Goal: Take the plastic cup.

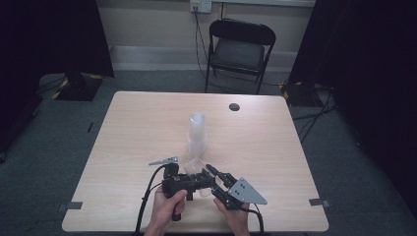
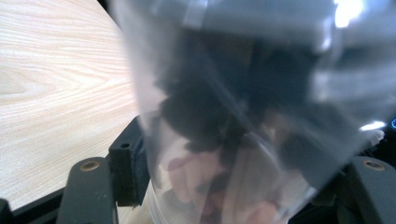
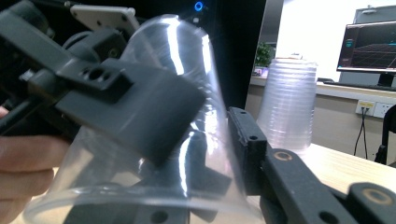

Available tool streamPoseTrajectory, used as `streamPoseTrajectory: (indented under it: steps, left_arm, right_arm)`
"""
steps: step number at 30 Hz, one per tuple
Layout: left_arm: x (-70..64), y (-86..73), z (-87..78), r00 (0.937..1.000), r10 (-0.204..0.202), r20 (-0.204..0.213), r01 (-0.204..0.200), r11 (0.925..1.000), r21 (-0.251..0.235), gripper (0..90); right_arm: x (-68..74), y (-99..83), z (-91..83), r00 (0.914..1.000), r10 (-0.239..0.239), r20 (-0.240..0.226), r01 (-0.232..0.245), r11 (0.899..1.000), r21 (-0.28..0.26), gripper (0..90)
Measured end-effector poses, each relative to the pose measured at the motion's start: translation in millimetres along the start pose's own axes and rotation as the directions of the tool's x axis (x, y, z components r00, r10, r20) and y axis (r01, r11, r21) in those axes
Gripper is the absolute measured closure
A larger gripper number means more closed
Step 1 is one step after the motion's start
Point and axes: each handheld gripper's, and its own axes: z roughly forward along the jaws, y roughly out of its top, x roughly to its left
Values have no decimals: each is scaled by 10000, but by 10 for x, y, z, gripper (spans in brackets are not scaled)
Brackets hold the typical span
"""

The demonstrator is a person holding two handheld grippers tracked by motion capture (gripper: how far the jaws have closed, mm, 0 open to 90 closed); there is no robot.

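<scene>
A single clear plastic cup (image 1: 195, 163) is held tilted low over the near part of the wooden table (image 1: 137, 128). My left gripper (image 1: 196, 173), turned on its side, is shut across the cup (image 2: 233, 93), with one pad (image 2: 128, 168) against its wall. My right gripper (image 1: 215, 172) comes in from the right. Its jaws stand close together at the cup's wall (image 3: 187, 60), one pad (image 3: 247, 149) touching the outside. A hand and dark gripper parts show blurred through the plastic. A stack of clear cups (image 1: 197, 130) stands upright mid-table, just beyond the held cup (image 3: 286, 107).
A small dark round spot (image 1: 234, 106) lies at the table's far side. A black folding chair (image 1: 239, 49) stands behind the table. Cables trail from both grippers over the near edge. A monitor (image 3: 369, 46) sits far off in the right gripper view.
</scene>
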Motion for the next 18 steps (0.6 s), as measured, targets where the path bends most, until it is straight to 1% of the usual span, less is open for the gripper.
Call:
streamPoseTrajectory:
  steps: [1, 2, 4, 5, 6, 8, 11, 16, 18]
  left_arm:
    - [2, 0, -1, 10000, -1, -16, 1, 10000, 15, 312]
    - [-1, 0, -2, 10000, 15, -75, -14, 10000, 12, 298]
    - [-8, 0, -10, 10000, 92, -13, -92, 10000, -9, 278]
    - [-13, -1, -15, 9996, 269, -29, -268, 9996, 42, 274]
    - [-13, -1, -15, 9996, 269, -29, -268, 9996, 42, 271]
    - [-8, 1, -19, 9998, 207, -27, -207, 9998, 30, 247]
    - [-10, 12, -45, 9995, 303, -62, -304, 9994, -137, 245]
    - [-11, 25, -92, 9985, 498, -217, -503, 9985, -232, 229]
    - [-9, 30, -117, 9981, 553, -261, -560, 9981, -269, 227]
  right_arm:
    - [-8, 2, -6, 10000, 0, -10, 0, 10000, -69, 791]
    - [-11, 6, -16, 9999, -13, 128, 14, 10000, -93, 799]
    - [-31, 7, -35, 9998, 94, 178, -91, 9998, -171, 818]
    - [-38, 7, -46, 9998, 151, 107, -149, 9998, -160, 822]
    - [-38, 11, -51, 9996, 139, 240, -136, 9998, -130, 826]
    - [-38, 14, -61, 9998, 64, 207, -62, 9999, -97, 843]
    - [-46, 12, -74, 9995, 81, 294, -80, 10000, -46, 856]
    - [-69, 14, -99, 9989, 157, 450, -161, 9998, 92, 870]
    - [-87, 13, -109, 9982, 307, 520, -317, 9993, 180, 875]
